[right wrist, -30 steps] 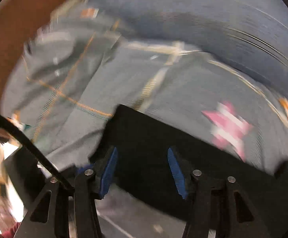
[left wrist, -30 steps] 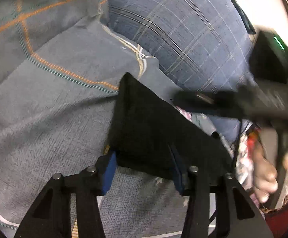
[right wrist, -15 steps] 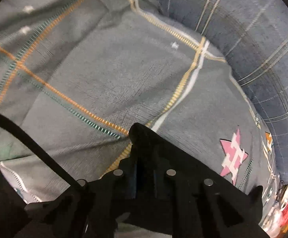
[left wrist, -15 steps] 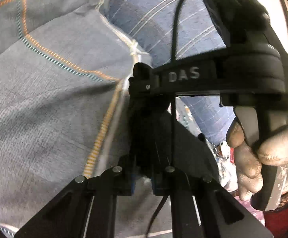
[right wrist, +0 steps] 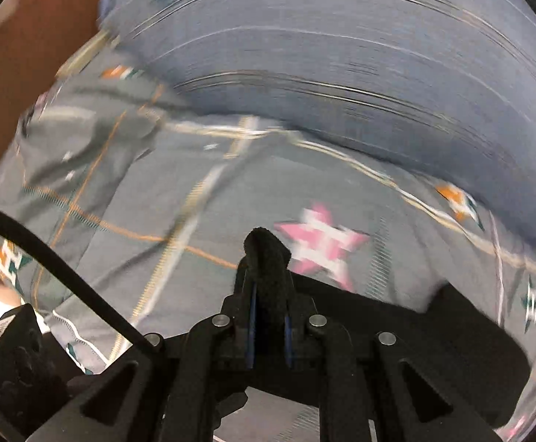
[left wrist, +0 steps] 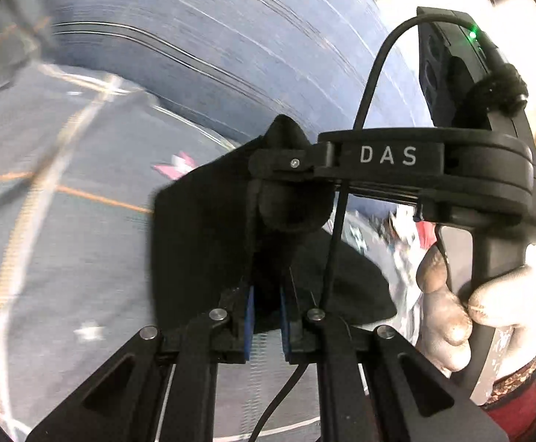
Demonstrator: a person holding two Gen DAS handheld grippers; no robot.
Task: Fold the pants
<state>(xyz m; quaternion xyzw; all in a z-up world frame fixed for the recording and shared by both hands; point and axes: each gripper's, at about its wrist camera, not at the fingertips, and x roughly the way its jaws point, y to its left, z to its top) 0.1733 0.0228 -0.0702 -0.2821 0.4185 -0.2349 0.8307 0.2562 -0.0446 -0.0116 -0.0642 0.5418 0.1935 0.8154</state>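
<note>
The black pants point(left wrist: 201, 228) hang lifted off a grey patterned bedsheet point(left wrist: 65, 239). My left gripper point(left wrist: 267, 316) is shut on their edge, black cloth pinched between the blue pads. In the left wrist view my right gripper point(left wrist: 286, 164) is just ahead, shut on another bunch of the same cloth that bulges out above and below its jaws. The right wrist view shows my right gripper point(right wrist: 268, 316) shut on a tuft of the pants point(right wrist: 397, 335), which stretch off to the right over the sheet point(right wrist: 231, 191) with its pink star point(right wrist: 321, 245).
A large blue plaid pillow point(left wrist: 249, 48) lies behind the pants, seen too as the blue pillow point(right wrist: 341, 55) in the right wrist view. A gloved hand point(left wrist: 463, 302) holds the right gripper's handle. A brown surface point(right wrist: 28, 37) is at the left. Both views are motion-blurred.
Both grippers went from open around the pants' edge to shut on it. They have since lifted the cloth off the sheet and swung it across the bed.
</note>
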